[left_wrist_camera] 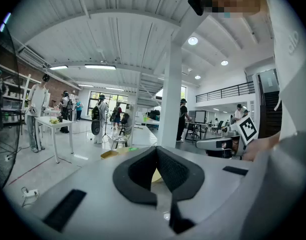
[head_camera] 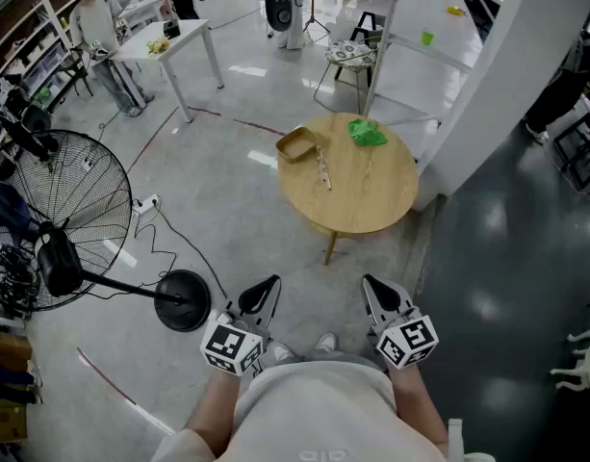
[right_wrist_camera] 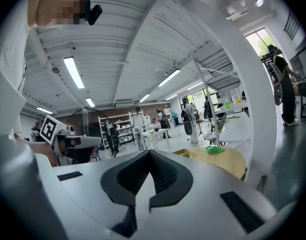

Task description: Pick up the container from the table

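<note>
nothing done yet: the brown container [head_camera: 297, 144] sits at the round table's [head_camera: 371, 195] far left edge. the left gripper [head_camera: 266, 289] and right gripper [head_camera: 375, 287] are well short of the table, both clenched empty. approach and grasp remain.

An open lab hall, with storage shelves [head_camera: 30, 61], a standing fan [head_camera: 59, 200], white worktable [head_camera: 174, 35], cables [head_camera: 169, 234] across polished floor [head_camera: 227, 176]
</note>
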`<act>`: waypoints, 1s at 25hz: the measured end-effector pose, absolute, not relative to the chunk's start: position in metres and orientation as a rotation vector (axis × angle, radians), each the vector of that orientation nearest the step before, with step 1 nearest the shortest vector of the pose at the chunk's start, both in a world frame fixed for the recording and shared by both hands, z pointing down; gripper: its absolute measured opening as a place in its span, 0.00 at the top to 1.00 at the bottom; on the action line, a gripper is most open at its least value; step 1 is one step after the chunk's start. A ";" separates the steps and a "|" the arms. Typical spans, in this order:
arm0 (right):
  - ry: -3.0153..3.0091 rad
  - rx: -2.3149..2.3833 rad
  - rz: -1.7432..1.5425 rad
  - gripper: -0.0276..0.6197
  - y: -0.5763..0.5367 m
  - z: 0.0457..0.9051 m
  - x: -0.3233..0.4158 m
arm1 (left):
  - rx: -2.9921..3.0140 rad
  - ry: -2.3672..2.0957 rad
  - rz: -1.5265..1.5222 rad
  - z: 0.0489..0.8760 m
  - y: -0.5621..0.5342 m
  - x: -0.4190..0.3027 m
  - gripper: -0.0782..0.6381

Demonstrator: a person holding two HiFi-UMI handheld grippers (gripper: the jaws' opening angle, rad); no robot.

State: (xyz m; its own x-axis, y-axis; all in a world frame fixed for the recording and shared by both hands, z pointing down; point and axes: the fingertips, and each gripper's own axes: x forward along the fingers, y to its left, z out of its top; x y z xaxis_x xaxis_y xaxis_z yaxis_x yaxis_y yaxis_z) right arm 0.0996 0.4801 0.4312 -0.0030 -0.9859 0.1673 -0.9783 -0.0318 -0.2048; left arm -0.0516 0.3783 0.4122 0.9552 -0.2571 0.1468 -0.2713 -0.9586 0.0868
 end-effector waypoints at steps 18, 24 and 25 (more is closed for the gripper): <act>2.131 -2.176 -0.425 0.92 0.432 0.452 0.172 | 2.992 -0.371 0.271 0.431 0.333 0.026 0.87; 2.129 -2.203 -0.443 0.92 0.312 0.455 0.185 | 2.988 -0.380 0.255 0.436 0.210 0.035 0.87; 2.128 -2.211 -0.450 0.92 0.284 0.452 0.187 | 2.984 -0.376 0.255 0.434 0.181 0.037 0.87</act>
